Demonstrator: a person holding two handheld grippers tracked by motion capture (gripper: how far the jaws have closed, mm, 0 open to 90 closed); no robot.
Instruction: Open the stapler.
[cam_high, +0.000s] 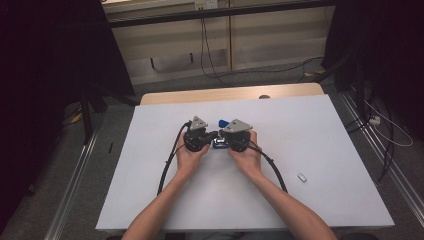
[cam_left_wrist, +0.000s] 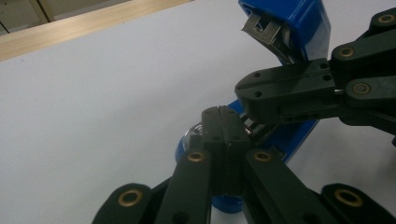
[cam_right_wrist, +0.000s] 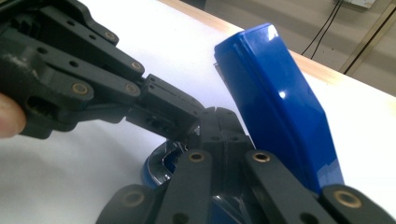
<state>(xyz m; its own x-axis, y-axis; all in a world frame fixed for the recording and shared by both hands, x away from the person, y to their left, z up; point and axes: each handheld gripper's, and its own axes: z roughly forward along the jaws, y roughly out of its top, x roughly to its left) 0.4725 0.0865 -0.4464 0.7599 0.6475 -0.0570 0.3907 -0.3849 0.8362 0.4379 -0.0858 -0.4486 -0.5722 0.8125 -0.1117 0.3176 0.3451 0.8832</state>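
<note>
The blue stapler (cam_right_wrist: 275, 107) sits near the middle of the white table (cam_high: 310, 130), its hinged top swung up and open, the metal staple channel (cam_left_wrist: 264, 28) showing under the lid. It looks like hard, glossy plastic over a steel frame: stiff, fairly light, and slippery on the smooth shell, so the metal base or rail probably gives a surer hold than the lid. The left gripper (cam_left_wrist: 223, 116) has its jaws pressed together at the stapler's base, apparently pinching a metal part there, though what exactly is hidden. The right gripper (cam_right_wrist: 219, 119) meets it tip to tip, jaws likewise closed. Both hands (cam_high: 192, 155) rest low on the table, wrists angled inward.
</note>
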